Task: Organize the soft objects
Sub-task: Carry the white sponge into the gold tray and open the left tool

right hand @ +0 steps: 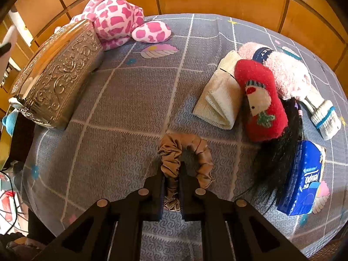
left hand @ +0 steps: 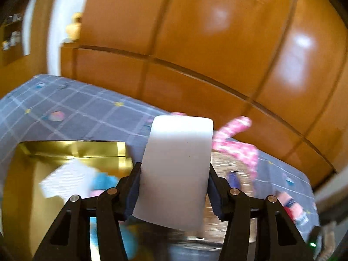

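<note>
Left claw [left hand: 174, 187] grips white sponge [left hand: 177, 169]

From my left wrist view everything is smeared by motion. The white block [left hand: 176, 171] hides what lies behind it, and the blue thing [left hand: 104, 181] in the gold box [left hand: 71, 150], at eight o'clock, I cannot identify.

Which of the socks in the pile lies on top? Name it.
The red sock with the snowman face: it overlaps both the fluffy pink sock and the folded cream cloth.
</note>
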Action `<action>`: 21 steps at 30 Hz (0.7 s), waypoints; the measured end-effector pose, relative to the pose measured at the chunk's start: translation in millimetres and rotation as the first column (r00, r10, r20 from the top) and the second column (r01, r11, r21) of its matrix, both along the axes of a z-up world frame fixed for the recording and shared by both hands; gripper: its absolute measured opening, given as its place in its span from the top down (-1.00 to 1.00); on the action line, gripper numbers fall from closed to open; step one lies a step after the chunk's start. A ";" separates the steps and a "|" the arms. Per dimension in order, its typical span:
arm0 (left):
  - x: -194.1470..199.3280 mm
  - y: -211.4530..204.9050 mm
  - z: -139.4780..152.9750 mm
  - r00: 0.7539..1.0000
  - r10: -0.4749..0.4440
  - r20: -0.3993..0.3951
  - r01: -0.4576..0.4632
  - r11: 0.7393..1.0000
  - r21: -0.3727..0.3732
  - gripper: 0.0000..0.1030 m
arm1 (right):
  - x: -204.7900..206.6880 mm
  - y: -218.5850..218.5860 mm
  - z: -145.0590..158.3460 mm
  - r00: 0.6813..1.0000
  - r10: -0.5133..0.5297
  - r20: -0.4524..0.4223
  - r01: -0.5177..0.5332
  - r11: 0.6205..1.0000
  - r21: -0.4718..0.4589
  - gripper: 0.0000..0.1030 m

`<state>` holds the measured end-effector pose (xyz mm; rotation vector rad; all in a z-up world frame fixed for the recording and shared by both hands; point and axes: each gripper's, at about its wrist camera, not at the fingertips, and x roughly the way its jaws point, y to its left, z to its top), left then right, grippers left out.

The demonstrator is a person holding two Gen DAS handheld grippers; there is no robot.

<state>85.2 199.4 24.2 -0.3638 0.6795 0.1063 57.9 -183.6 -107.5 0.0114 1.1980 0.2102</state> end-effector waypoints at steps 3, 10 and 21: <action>-19.6 28.9 -7.7 0.995 0.101 -0.014 -0.101 0.994 0.031 -0.11 | -0.2 2.4 0.2 1.000 -0.002 0.004 0.002 1.000 -0.004 0.82; -61.2 88.7 -55.7 0.942 0.310 -0.130 -0.298 0.949 0.105 -0.33 | -4.9 4.6 -0.7 0.999 0.002 0.036 -0.002 1.000 -0.014 0.82; -86.6 82.3 -68.1 0.938 0.317 -0.137 -0.301 0.945 0.124 -0.84 | -6.6 17.5 7.1 0.997 -0.017 0.071 0.020 0.999 -0.032 0.83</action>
